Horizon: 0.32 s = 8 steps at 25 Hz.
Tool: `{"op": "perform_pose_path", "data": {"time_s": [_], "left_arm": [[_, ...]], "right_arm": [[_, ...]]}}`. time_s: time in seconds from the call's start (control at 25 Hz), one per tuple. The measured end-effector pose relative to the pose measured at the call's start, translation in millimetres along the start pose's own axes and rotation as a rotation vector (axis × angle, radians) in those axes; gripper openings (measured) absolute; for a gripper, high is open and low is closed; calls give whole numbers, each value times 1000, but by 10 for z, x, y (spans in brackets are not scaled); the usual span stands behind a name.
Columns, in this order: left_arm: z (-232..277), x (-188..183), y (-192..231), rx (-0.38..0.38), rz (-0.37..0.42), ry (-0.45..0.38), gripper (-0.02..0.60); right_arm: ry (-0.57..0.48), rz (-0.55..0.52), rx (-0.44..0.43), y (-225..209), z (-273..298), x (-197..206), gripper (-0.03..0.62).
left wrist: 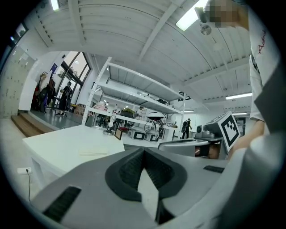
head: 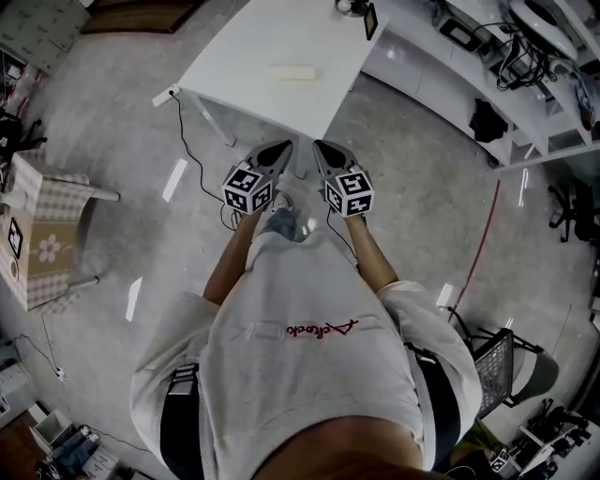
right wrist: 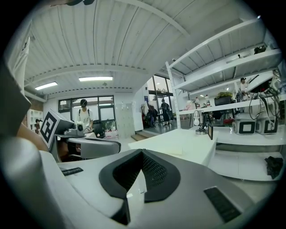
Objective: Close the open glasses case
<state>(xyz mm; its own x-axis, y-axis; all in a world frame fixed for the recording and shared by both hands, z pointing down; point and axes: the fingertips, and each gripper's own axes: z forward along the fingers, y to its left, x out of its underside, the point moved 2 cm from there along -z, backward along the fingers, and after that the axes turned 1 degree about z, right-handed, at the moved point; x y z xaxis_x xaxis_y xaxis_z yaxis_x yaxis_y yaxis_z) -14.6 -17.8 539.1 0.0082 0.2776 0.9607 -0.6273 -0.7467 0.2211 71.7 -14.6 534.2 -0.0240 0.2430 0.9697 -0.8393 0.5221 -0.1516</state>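
Presently left gripper (head: 284, 147) and right gripper (head: 319, 146) are closed, empty; case (head: 293, 72) lies well ahead on table (head: 234, 52), long axis crosswise, equally near both.

white table (head: 234, 52), pale flat item (head: 293, 73) atop

The table (head: 244, 52) is seen mostly bare. Only a pale flat case (head: 293, 72) is laid near its middle, with open surface on every side. A small dark frame (head: 370, 21) and a lamp (head: 349, 7) are stood at the far right corner, well apart from the case. Open floor (head: 403, 159) is seen between the table and the shelves (head: 441, 70). A chair (head: 56, 225) is set well off to the left.
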Motion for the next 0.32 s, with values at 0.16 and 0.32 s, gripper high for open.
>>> {"op": "perform_pose_path", "data": {"time_s": [0.16, 0.32], "left_arm": [[6, -10, -34, 7, 5, 2, 28], [28, -11, -45, 11, 10, 4, 28]], "right_arm": [[0, -1, 5, -12, -26, -8, 20], [-1, -2, 8, -30, -36, -13, 20]]}}
